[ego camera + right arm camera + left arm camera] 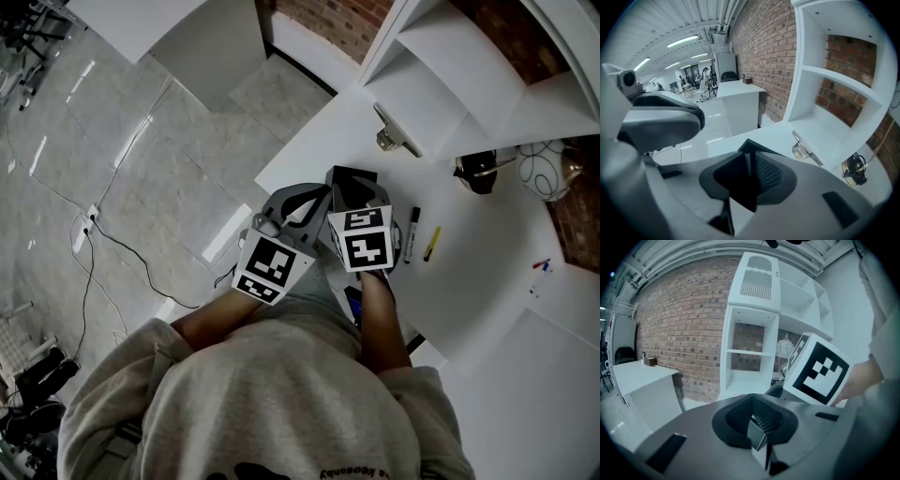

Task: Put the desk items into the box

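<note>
- The left claw (753, 414) is clenched, its pads meeting with nothing between them. In the head view it sits at frame centre, just left of the other claw.
- The right claw (750, 171) is released: its pads stand a little apart and grip nothing, with its tip at the black box (352, 176).
- The black box rests near the left edge of the white counter (487, 291), at the centre of the head view. The right gripper view shows only its dark corner.
- A black marker (414, 234) and a yellow pen (431, 244) lie side by side on the counter, just right of the claws and outside the box.
- A metal clip-like piece (396, 131) lies higher in the frame, near the white shelf unit (450, 66).
</note>
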### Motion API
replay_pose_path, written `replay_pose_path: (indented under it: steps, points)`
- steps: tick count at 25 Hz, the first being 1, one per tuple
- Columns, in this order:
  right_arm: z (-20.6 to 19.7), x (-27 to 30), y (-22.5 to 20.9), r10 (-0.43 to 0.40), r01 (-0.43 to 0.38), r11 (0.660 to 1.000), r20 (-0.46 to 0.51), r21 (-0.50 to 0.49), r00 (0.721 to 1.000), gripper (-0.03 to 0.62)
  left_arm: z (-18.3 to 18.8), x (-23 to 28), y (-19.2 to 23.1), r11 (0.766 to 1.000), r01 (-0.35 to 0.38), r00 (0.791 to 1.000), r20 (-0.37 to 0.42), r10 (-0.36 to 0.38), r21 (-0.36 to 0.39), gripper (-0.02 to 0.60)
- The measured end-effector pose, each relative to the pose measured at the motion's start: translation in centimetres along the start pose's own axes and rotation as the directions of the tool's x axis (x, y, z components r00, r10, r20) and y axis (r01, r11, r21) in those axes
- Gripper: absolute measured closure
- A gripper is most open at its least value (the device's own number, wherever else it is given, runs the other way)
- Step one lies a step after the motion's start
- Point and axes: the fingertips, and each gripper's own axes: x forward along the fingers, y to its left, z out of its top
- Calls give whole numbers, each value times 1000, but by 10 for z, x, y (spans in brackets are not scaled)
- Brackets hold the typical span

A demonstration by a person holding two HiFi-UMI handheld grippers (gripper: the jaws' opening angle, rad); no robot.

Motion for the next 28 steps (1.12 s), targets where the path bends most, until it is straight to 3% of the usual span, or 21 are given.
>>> replay_pose_path:
  steps: [8, 13, 18, 23, 28]
  points:
    - [-1, 0, -1, -11, 11, 1000, 12, -17, 1000, 523, -2, 1, -2, 1000, 5, 1000, -6, -5, 2, 577]
    - [0, -4, -3, -67, 69, 994, 29, -79, 997, 523, 0, 1, -3, 1000, 6, 1000, -3, -6, 3, 577]
    - [0, -13, -6, -82, 84, 996, 121, -10, 989, 554, 3, 1, -5, 1000, 8, 1000, 1, -8, 16, 577]
    - [4, -33, -14, -129, 117, 991, 219, 64, 967, 576, 5, 4, -13, 999, 25, 1000, 1, -25, 29, 577]
    - [17, -62, -20, -184, 165, 983, 335, 85, 924, 577, 15, 8, -24, 997, 51, 998, 18, -53, 56, 577]
